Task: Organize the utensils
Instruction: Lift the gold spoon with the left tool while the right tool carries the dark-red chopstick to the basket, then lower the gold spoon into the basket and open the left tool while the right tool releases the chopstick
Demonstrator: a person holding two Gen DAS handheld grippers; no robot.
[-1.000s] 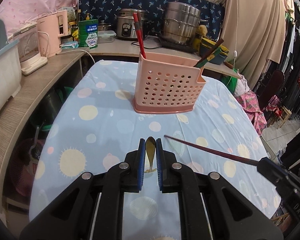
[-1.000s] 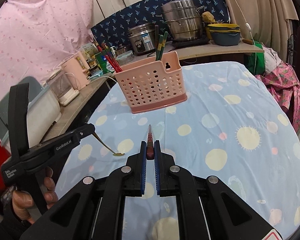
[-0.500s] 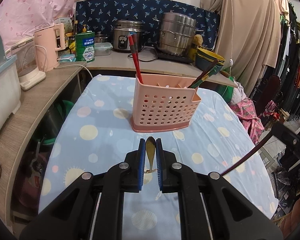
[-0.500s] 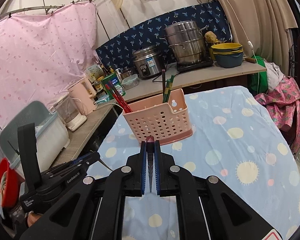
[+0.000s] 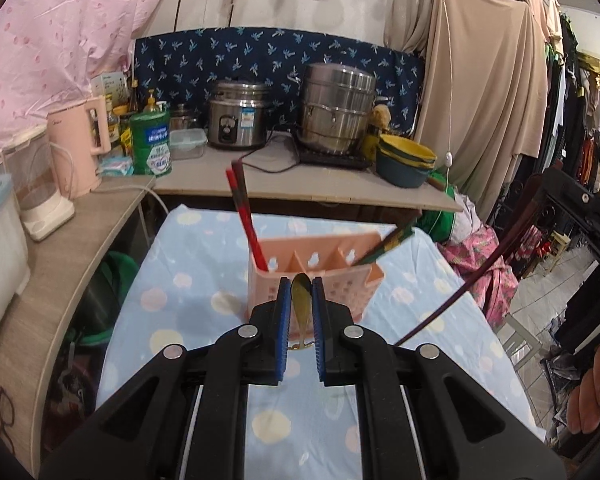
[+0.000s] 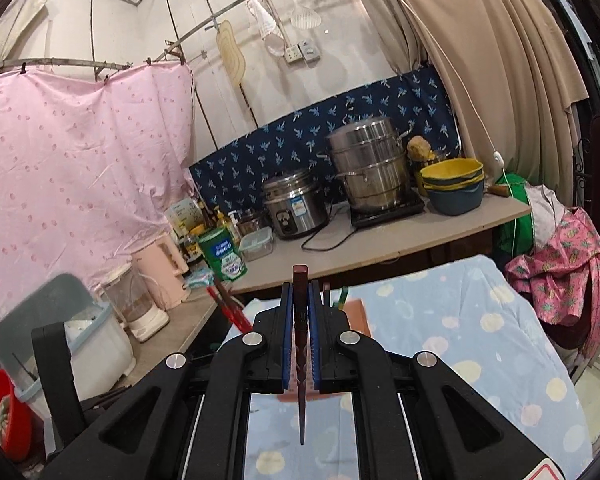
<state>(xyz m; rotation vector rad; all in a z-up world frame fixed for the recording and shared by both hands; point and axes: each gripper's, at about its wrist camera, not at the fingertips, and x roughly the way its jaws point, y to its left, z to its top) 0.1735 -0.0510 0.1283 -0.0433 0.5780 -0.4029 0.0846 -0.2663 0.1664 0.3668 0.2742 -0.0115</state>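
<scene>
**Spoon and chopstick poised over the pink caddy**

While both tools are loaded, the left hand-held gripper point(image 5: 301, 300) stands closed on a small gold spoon point(image 5: 301, 294), whose bowl points up and forward past the blue pads and whose handle runs back down between them, so its long axis lies along the fingers. Straight ahead of it and a little lower sits the pink perforated utensil caddy point(image 5: 314, 276) on the blue spotted surface point(image 5: 188, 300). Red chopsticks point(image 5: 246, 220) lean out of its leftmost compartment, green-handled chopsticks point(image 5: 388, 244) out of its rightmost; the middle cells look vacant. That makes the left arm the nearer one, with the caddy's long side lying across its line of approach.

Further right, the right hand-held gripper point(image 6: 300, 312) is clamped on a dark maroon chopstick point(image 6: 301, 344). Seen from its own camera the stick stands nearly upright, blunt end up and tapered tip down; from the left camera it runs as a long diagonal to the right of the caddy. Only a corner of the caddy point(image 6: 356, 314) shows past the right fingers, so how close the tip is to a compartment cannot be told.

My judgement: the spoon must tip handle-down before it can drop into a middle cell.
</scene>
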